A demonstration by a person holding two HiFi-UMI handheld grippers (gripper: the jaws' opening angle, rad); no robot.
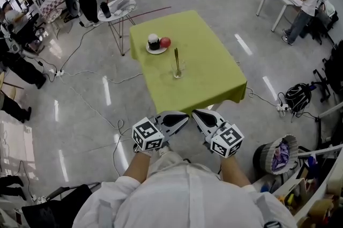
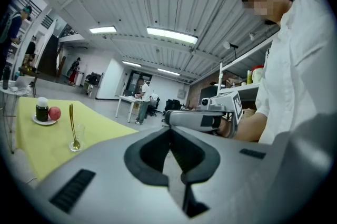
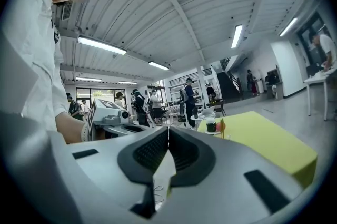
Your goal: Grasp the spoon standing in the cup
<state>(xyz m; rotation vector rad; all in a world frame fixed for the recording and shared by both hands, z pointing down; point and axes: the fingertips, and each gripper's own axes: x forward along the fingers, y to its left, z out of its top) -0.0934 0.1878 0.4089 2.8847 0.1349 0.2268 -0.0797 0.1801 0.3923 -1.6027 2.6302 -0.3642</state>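
Observation:
A gold spoon [image 1: 176, 60] stands upright in a clear glass cup [image 1: 178, 70] near the middle of the yellow-green table [image 1: 209, 68]. The left gripper view shows the spoon [image 2: 72, 124] and cup [image 2: 77, 139] far off at the left. Both grippers are held close to my body, well short of the table's near edge. My left gripper [image 1: 185, 116] is shut with nothing in it, jaws touching at the tips [image 2: 169, 128]. My right gripper [image 1: 195, 113] is shut too and holds nothing [image 3: 168, 128]. In the right gripper view the spoon [image 3: 221, 128] is a thin far streak.
Behind the cup a white plate [image 1: 157, 50] carries a dark jar [image 1: 153, 41] and a red apple [image 1: 165, 42]. A small round side table [image 1: 119, 11] stands beyond the left corner. Cables [image 1: 91, 103] trail over the floor; a bin [image 1: 277, 154] sits at my right. People stand around the room's edges.

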